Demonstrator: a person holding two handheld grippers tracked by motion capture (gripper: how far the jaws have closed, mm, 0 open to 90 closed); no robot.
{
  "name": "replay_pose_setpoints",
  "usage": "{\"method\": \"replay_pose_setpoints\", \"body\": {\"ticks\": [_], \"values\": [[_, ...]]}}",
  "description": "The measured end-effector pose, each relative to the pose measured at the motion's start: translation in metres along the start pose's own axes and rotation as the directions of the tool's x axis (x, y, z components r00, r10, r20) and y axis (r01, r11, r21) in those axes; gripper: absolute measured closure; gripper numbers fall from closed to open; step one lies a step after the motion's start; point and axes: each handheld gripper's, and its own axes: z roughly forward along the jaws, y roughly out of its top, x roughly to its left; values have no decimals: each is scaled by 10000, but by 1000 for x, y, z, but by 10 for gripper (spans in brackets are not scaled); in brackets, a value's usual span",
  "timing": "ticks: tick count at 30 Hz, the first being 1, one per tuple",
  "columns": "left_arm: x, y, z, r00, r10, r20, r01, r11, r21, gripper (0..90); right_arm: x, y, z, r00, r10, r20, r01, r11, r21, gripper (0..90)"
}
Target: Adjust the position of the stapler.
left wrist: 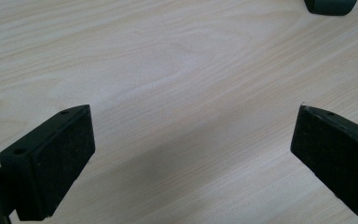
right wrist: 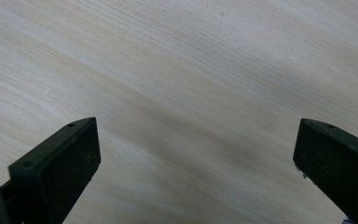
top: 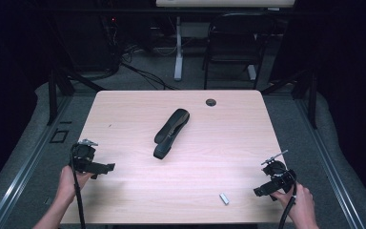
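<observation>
- The jaws of the left gripper [top: 106,167] and of the right gripper [top: 261,191] are spread wide, with nothing but bare wood seen between them in both gripper views; each is held low over the near part of the surface [top: 124,119], at opposite sides.
- The stapler [top: 170,132], long and black, is laid diagonally near the middle of the surface, well apart from both grippers; one end of it is caught at the top edge of the left gripper view [left wrist: 331,5].
- It is judged to be stiff, fairly heavy for its size, and smooth enough to slip in a loose hold. Its hinged top arm would be expected to give if pressed from above, so a grip across the two long sides, near the middle of the body, is thought safest.
- The staple strip [top: 224,198], small and pale, is seen near the front edge, just beside the right gripper. It is judged light and brittle, apt to break apart; a gentle pinch across its narrow width would be called for.
</observation>
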Motion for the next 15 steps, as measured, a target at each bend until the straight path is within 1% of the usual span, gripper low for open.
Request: {"method": "replay_pose_setpoints", "body": {"ticks": [2, 3, 4, 5, 6, 8, 11, 13, 14, 15], "values": [[0, 0, 0, 10000, -4, 23, 4, 10000, -1, 0, 1, 0, 0, 10000, -2, -39, 1, 10000, -46, 4], [-1, 1, -1, 10000, -56, -16, 56, 9999, -113, 0, 1, 0, -1, 10000, -37, 5, 37, 10000, -33, 5], [-1, 1, -1, 10000, -56, -16, 56, 9999, -113, 0, 1, 0, -1, 10000, -37, 5, 37, 10000, -33, 5], [-2, 1, -2, 10000, -53, -1, 53, 9998, -166, 0, 2, -1, 0, 9999, 147, -49, -149, 9996, -238, 5], [-3, 2, -2, 10000, -60, 49, 60, 9999, -161, 0, 1, 0, -1, 10000, 21, -28, -21, 10000, -79, 6], [-5, 3, -3, 10000, -20, 89, 22, 9998, -213, 1, 2, 0, -1, 10000, 49, -3, -49, 10000, -76, 7], [-9, 6, -4, 9995, -59, 303, 68, 9995, -299, 1, 2, 1, -2, 10000, 67, -5, -67, 9999, -103, 9], [-14, 9, -4, 9994, 62, 329, -51, 9994, -347, 1, 2, 1, -3, 10000, 19, 18, -19, 9999, -126, 12], [-19, 14, -3, 9994, 91, 348, -77, 9992, -398, 1, 3, 1, -3, 9999, 120, -20, -120, 9998, -181, 15], [-19, 14, -3, 9994, 91, 348, -77, 9992, -398, 1, 3, 1, -3, 9999, 120, -20, -120, 9998, -181, 15]]}}
